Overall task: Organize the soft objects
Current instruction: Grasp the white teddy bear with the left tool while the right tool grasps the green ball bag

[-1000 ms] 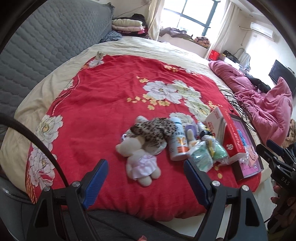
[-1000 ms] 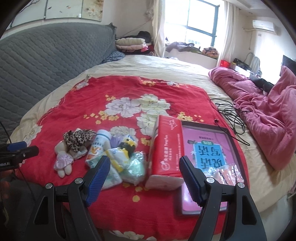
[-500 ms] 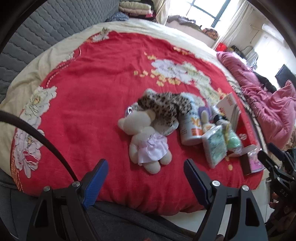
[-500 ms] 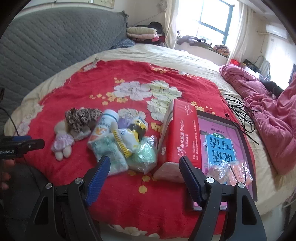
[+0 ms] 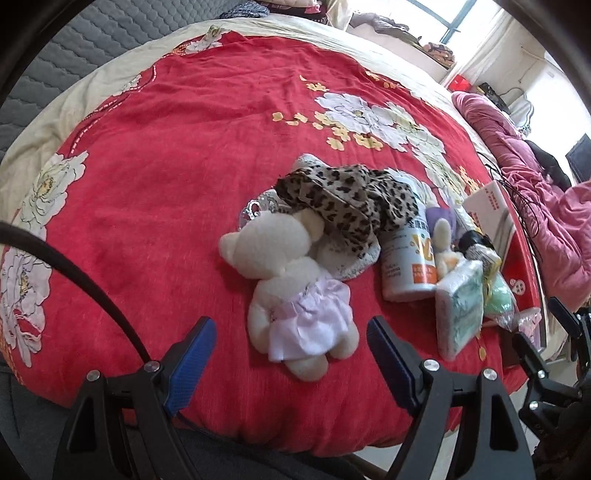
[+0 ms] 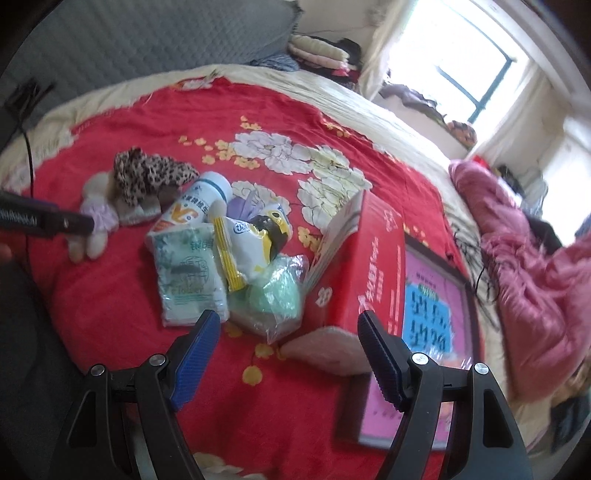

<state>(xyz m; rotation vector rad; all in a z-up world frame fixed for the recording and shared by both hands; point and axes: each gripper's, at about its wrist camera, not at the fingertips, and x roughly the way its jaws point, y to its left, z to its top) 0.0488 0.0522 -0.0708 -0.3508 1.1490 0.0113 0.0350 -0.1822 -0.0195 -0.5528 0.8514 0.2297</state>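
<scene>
A white plush bear [image 5: 284,280] in a pale pink dress lies on the red flowered blanket [image 5: 155,192], with a leopard-print cloth [image 5: 351,199] draped just behind its head. My left gripper [image 5: 291,332] hangs open just above the bear's legs, touching nothing. In the right wrist view the bear [image 6: 94,218] and leopard cloth [image 6: 147,177] lie at far left. My right gripper [image 6: 288,328] stands open over a green plastic bag [image 6: 275,295], beside a tissue pack [image 6: 188,273] and a red tissue box [image 6: 362,269]. Nothing is held.
A white bottle [image 5: 406,254], snack packets [image 6: 247,243] and a pink framed board [image 6: 428,314] crowd the blanket's near right. A pink quilt [image 6: 528,254] and black cables [image 6: 469,251] lie further right. The bed's edge runs just below both grippers. The grey headboard [image 6: 147,33] is at the back.
Both grippers have dropped closer to the bed and tilted further down; the bear and the packets now loom larger. The right view has rolled. Both jaws stay open.
</scene>
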